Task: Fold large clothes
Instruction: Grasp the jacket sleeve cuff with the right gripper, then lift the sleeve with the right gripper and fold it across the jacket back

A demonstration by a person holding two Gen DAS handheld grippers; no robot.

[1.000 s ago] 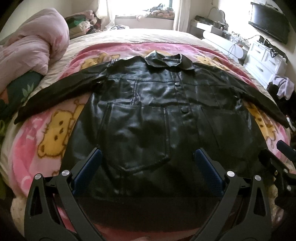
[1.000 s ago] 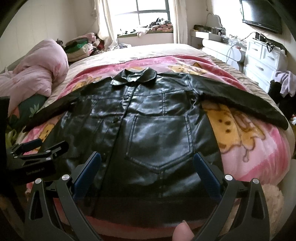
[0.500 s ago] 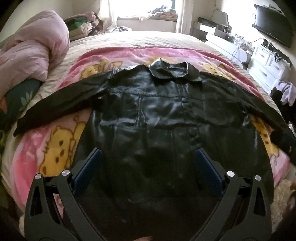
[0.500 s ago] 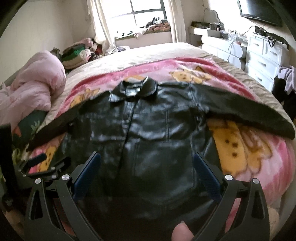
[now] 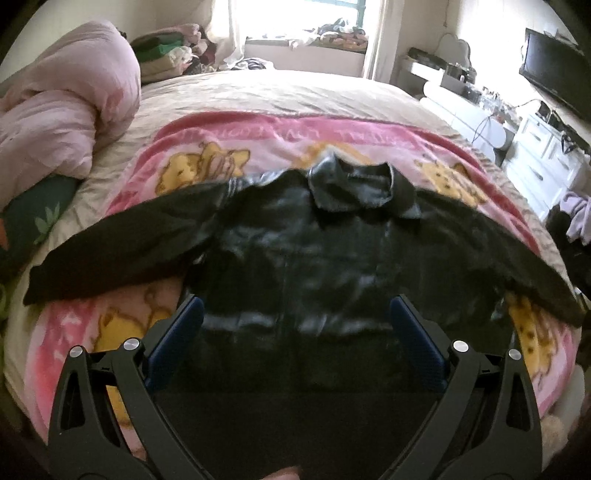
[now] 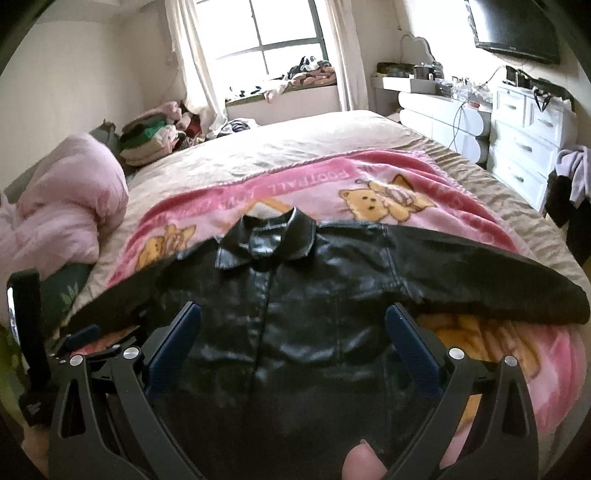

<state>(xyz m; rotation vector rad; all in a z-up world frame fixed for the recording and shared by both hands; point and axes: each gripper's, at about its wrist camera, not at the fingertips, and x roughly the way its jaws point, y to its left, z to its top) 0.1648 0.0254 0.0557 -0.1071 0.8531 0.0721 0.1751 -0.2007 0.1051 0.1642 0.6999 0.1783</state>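
A black leather jacket (image 5: 332, 266) lies front-up and spread flat on a pink cartoon-bear blanket (image 5: 258, 136), collar away from me, sleeves stretched out to both sides. It also shows in the right wrist view (image 6: 295, 302). My left gripper (image 5: 295, 332) is open and empty, held above the jacket's lower half. My right gripper (image 6: 293, 332) is open and empty, above the jacket's lower front. The left gripper (image 6: 85, 339) shows at the right wrist view's left edge.
The blanket (image 6: 406, 177) covers a beige bed (image 6: 295, 140). A bunched pink duvet (image 5: 62, 110) lies at the left. White drawers (image 6: 528, 140) and clutter stand at the right, with a TV (image 6: 517, 26) on the wall. Folded clothes (image 6: 147, 144) are piled by the window.
Both grippers have risen and pulled back from the jacket's hem, so more of the bed and room shows. Both stayed open. The jacket has not moved.
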